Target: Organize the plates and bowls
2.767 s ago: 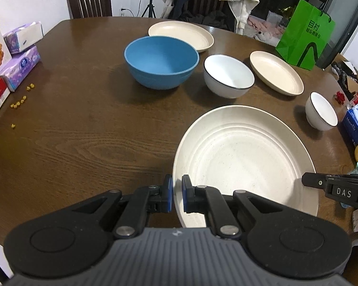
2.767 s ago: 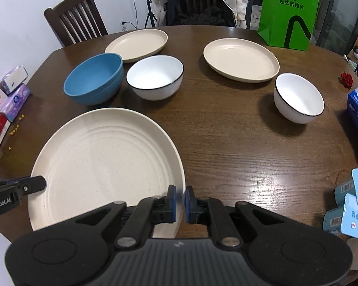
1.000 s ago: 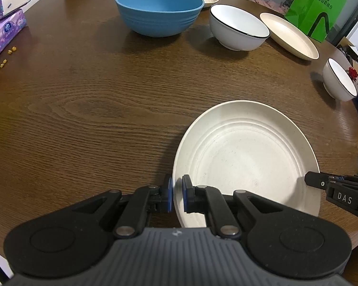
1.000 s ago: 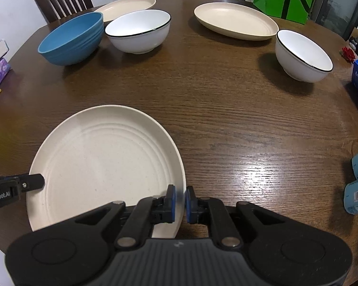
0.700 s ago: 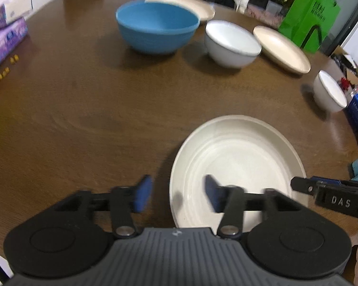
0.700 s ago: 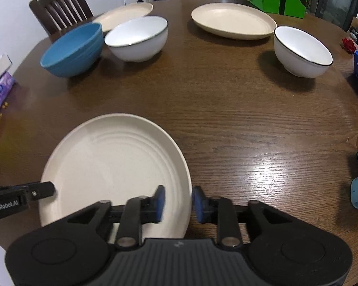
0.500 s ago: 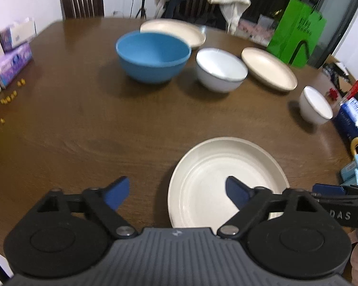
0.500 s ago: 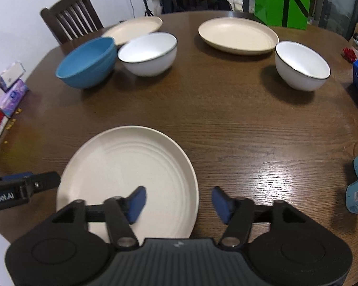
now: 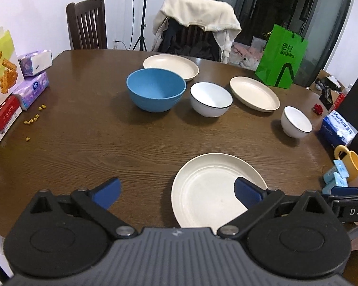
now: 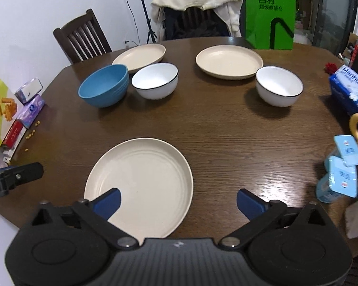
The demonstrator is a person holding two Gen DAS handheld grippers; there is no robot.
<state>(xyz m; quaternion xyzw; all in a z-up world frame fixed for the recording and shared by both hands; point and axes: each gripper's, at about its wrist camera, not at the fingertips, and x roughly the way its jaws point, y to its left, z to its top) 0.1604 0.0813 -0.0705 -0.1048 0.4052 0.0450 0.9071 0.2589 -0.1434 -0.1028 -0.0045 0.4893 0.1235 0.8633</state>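
Note:
A large cream plate (image 9: 214, 188) (image 10: 140, 178) lies flat on the brown table near its front edge. My left gripper (image 9: 176, 193) and right gripper (image 10: 177, 201) are both wide open, empty and raised above and behind the plate. Farther back stand a blue bowl (image 9: 156, 89) (image 10: 103, 84), a white bowl with a black rim (image 9: 211, 99) (image 10: 155, 79), a second white bowl (image 9: 296, 121) (image 10: 279, 85) and two more cream plates (image 9: 170, 65) (image 9: 254, 93) (image 10: 139, 56) (image 10: 229, 60).
Tissue packs and snack boxes (image 9: 33, 87) line the table's left edge, with yellow crumbs (image 9: 32, 120) beside them. A green bag (image 10: 269, 12) stands at the back. A blue tissue box (image 10: 348, 90), a yellow mug (image 9: 348, 162) and small blue cartons (image 10: 341, 174) crowd the right edge.
Both grippers let go of the large cream plate, opened wide and drew up and back. The plate now lies flat on the table.

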